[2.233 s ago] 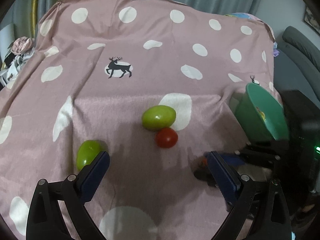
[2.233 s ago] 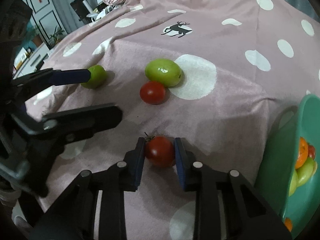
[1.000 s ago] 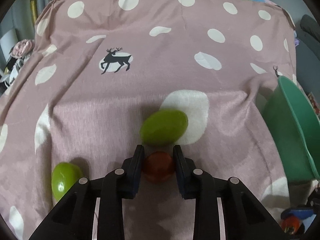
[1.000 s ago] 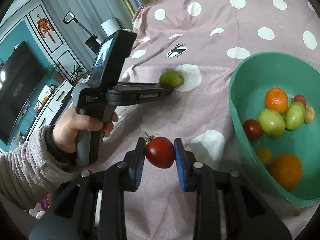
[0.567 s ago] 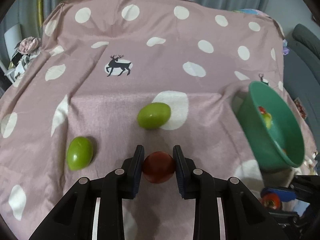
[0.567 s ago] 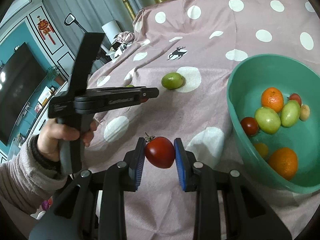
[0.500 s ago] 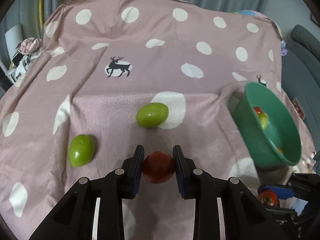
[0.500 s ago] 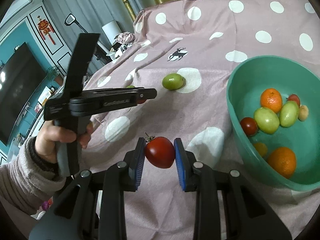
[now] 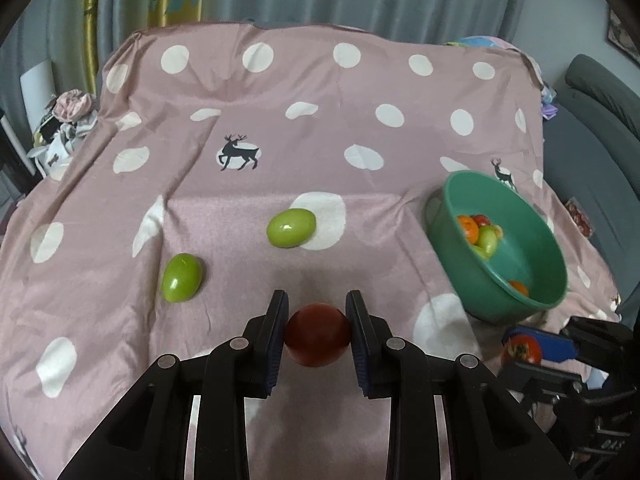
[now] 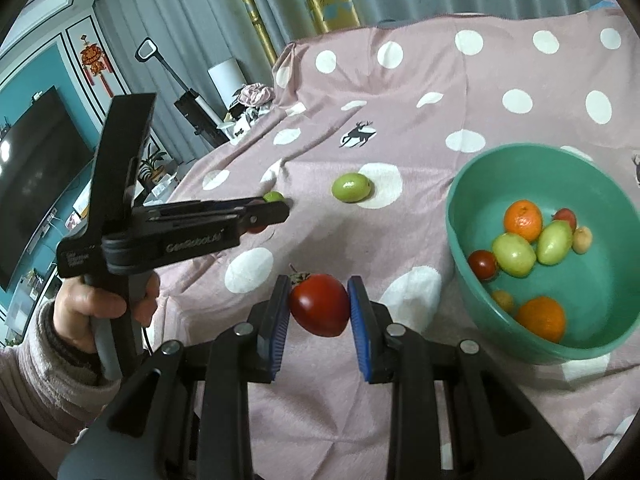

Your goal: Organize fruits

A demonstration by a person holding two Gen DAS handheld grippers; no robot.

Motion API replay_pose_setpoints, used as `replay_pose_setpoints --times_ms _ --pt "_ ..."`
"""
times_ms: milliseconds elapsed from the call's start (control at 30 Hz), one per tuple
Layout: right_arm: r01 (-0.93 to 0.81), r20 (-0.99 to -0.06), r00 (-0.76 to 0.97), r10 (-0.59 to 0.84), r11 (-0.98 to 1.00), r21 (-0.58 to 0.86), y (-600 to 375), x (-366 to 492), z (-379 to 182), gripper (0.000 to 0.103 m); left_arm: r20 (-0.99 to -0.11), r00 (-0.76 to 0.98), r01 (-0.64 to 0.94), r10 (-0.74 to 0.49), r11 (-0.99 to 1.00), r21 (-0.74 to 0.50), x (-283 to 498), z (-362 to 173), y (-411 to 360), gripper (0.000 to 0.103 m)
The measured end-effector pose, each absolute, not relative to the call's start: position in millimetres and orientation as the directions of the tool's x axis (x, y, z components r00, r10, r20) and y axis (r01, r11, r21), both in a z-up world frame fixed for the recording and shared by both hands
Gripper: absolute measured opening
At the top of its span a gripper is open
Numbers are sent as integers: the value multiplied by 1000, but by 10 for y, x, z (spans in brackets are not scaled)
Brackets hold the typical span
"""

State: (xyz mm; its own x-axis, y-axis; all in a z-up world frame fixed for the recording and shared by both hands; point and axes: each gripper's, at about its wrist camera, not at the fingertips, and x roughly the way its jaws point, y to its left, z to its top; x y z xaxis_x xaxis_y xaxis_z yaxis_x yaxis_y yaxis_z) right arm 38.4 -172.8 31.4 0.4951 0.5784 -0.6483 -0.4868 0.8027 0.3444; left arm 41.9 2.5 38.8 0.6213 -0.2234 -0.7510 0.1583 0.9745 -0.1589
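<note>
Plenty of bare pink polka-dot cloth [image 9: 360, 92] across the far half, nothing sitting there. Nearer in, two glossy green oval fruits [image 9: 291, 227] [image 9: 182, 277] lie well apart with a clear lane between them. The teal plastic bowl [image 10: 472, 184] blocks the right side, its mouth open from above but the bottom crowded with fruit.

**Matt cloth, glossy fruit**

Soft matt pink cloth [image 9: 360, 128] drapes the desk. The green fruit [image 9: 291, 227] at twelve o'clock shines smooth and waxy. The bowl [image 10: 608, 344] looks like satin plastic. Each gripper shows matt black plastic; the tomato [image 10: 319, 304] gleams glossy.
</note>
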Motion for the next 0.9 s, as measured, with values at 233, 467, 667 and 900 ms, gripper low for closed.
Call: replay_pose_setpoints --times_ms 233,467,667,900 --pt "-477 -630 529 569 813 334 -1784 307 414 30 -729 646 175 -227 973 -148 271 527 -34 30" --pt "-480 -611 554 565 817 319 -1810 201 504 30 -717 657 194 -232 971 -137 163 612 -131 30" --pt "-474 -597 575 559 823 314 -1877 129 581 30 -708 667 210 -233 970 -121 100 677 -202 30" --pt "-460 -582 599 550 831 312 -1970 105 638 30 -696 680 227 -229 969 -98 55 758 -292 30"
